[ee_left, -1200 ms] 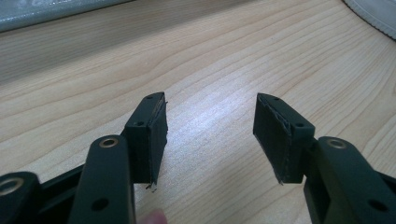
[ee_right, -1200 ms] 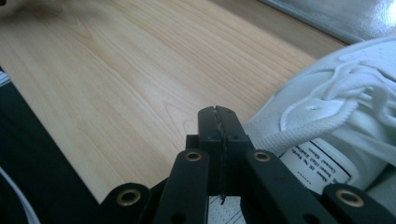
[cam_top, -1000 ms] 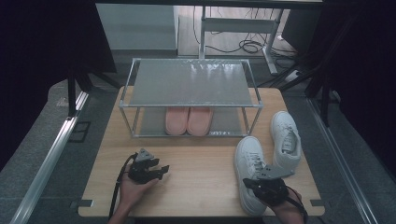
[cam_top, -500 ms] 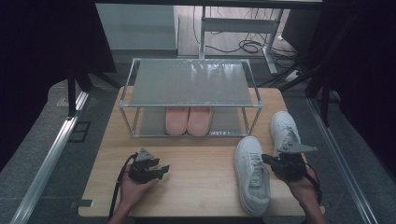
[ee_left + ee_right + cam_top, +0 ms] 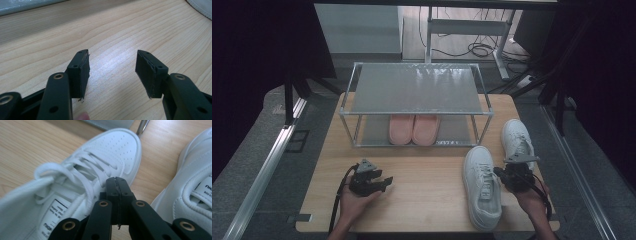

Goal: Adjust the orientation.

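Two white sneakers lie on the wooden table [image 5: 422,200]: the near sneaker [image 5: 482,187] with its toe toward the rack, the far sneaker [image 5: 518,140] to its right. My right gripper [image 5: 506,171] hovers between them, jaws shut with nothing in them. In the right gripper view the shut right gripper [image 5: 117,181] points along the laced side of the near sneaker [image 5: 82,175], with the far sneaker [image 5: 195,185] at the right. My left gripper [image 5: 384,182] rests open at the front left. The left gripper [image 5: 112,67] has bare wood between its pads.
A metal two-tier rack [image 5: 417,89] stands at the back of the table with a pair of pink slippers [image 5: 414,129] on its lower shelf. A rack leg [image 5: 143,126] rises just past the near sneaker's toe. Dark curtains flank the table.
My right gripper has moved from over the near sneaker's heel to the right and forward, into the gap between the two sneakers. The left gripper stayed put.
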`<state>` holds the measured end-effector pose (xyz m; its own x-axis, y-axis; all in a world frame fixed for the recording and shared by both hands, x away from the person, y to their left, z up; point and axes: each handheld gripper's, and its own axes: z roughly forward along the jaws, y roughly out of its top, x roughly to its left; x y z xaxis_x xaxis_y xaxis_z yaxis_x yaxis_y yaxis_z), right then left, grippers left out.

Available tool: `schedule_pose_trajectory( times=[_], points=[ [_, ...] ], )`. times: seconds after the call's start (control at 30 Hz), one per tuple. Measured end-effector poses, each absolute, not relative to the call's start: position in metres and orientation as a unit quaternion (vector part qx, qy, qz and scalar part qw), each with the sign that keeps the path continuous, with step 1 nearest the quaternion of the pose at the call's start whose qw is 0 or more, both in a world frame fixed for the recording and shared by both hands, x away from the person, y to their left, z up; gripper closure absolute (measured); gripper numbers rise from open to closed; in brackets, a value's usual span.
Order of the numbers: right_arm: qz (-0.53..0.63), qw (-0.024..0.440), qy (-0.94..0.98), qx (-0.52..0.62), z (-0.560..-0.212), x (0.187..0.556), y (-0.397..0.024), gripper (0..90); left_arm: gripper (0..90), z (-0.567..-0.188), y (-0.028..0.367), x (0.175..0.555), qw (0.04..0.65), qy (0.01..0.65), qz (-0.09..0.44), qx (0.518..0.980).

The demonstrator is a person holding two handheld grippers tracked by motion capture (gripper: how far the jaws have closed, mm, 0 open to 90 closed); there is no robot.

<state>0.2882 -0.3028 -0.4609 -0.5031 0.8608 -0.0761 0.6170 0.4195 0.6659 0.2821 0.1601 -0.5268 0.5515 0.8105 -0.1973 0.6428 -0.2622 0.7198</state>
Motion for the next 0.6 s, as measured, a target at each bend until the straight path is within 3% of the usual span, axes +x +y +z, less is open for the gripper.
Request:
schedule_pose_trajectory(
  times=[0.6],
  points=[
    [0.308, 0.180, 0.830, 0.430, -0.463, 0.303, -0.283, 89.9, 45.5, -0.526, 0.160, 0.282, 0.391, 0.457, 0.109, 0.791]
  ],
)
